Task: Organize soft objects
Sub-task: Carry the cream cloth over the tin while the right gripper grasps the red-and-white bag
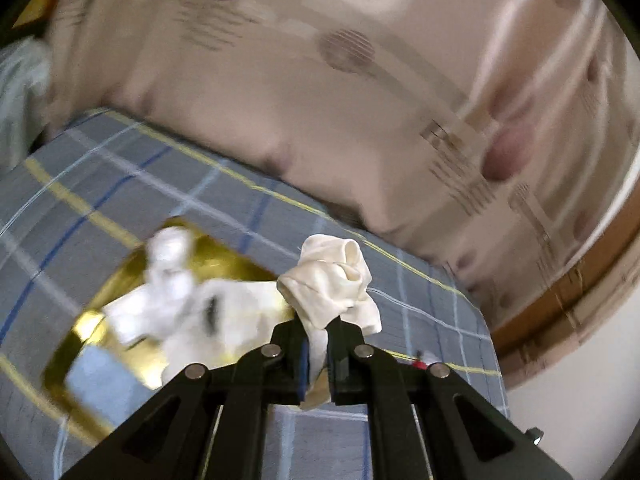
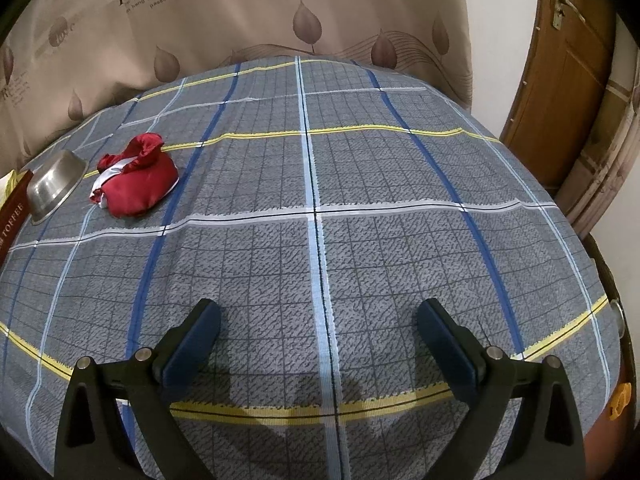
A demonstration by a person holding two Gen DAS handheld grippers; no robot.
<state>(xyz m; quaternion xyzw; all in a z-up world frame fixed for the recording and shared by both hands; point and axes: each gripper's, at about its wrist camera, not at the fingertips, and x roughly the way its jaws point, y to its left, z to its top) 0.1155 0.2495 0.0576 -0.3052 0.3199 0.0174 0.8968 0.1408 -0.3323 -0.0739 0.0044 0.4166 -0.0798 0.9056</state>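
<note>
Fingers, left: we see the left gripper (image 1: 318, 344) pinched tight on a cream cloth (image 1: 334, 280); the jaws stand nearly together with the fabric between them.
Cream cloth: we note it bunched and knotted above the fingertips, with a strip running down between the pads and out below them.
Below the left gripper: we see a gold tray (image 1: 116, 280) lying on the checked bedsheet (image 1: 120, 184), to the left of the held cloth.
Tray contents: we see white cloths (image 1: 172, 292) heaped in it, blurred; we cannot tell how many pieces.
Left view, background: we see a beige patterned curtain (image 1: 320, 100) behind the bed; the whole view is motion-blurred.
Fingers, right: we see the right gripper (image 2: 318, 332) spread wide, nothing between the pads, above the bare sheet.
Far left of the right view: we see a red cloth bundle (image 2: 136, 176) with a white edge, resting on the sheet, well apart from the right gripper.
Beside the bundle: we see a steel bowl (image 2: 56, 188) tilted on its side, just left of it, and a box marked TOFFEE (image 2: 14, 212) at the edge of view.
Right view, background: we see a wooden door (image 2: 560, 80) at right.
</note>
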